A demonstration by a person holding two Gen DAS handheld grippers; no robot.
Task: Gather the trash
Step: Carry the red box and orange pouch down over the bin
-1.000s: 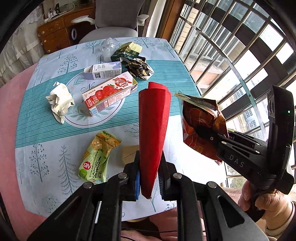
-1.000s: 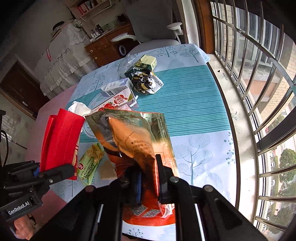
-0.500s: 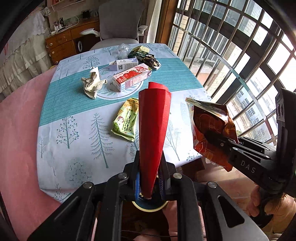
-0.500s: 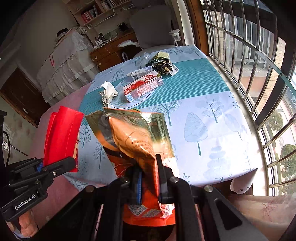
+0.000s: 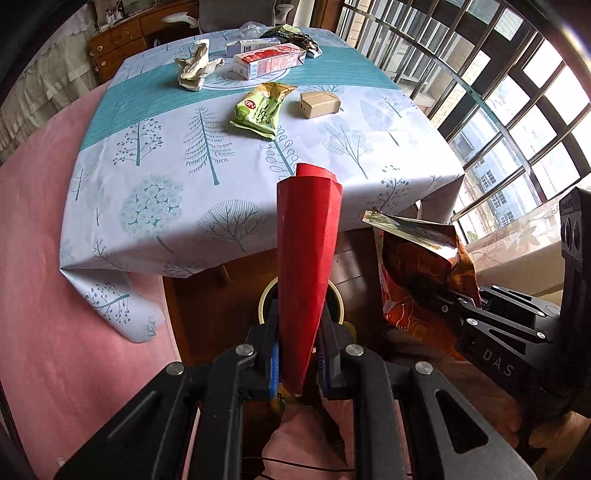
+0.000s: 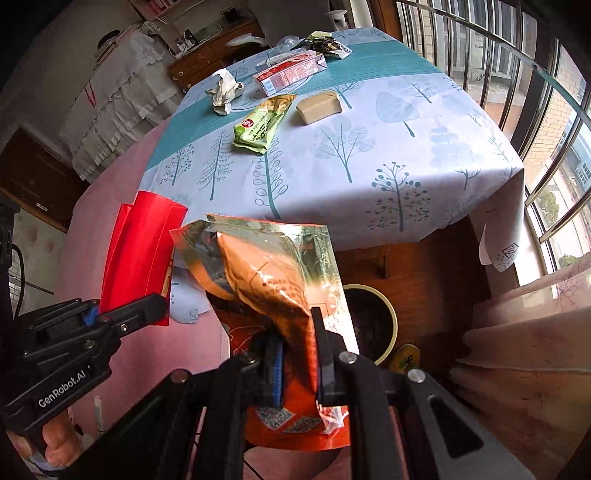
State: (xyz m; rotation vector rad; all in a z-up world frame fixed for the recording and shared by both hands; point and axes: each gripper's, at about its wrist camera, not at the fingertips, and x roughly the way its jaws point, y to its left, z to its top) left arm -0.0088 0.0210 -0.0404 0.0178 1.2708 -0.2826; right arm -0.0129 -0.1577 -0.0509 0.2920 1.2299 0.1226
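Observation:
My left gripper is shut on a red folded wrapper, held upright over a round bin on the floor in front of the table. My right gripper is shut on an orange foil snack bag, held beside the red wrapper and just left of the bin. The right gripper and its bag show at the right of the left wrist view. The left gripper shows at the left of the right wrist view.
On the tree-print tablecloth lie a green snack packet, a small tan box, a crumpled tissue, a strawberry carton and more wrappers at the far end. Window bars stand at the right.
Both grippers have pulled back from over the table and dropped toward the floor, each holding its wrapper. The bin has come into view beneath them.

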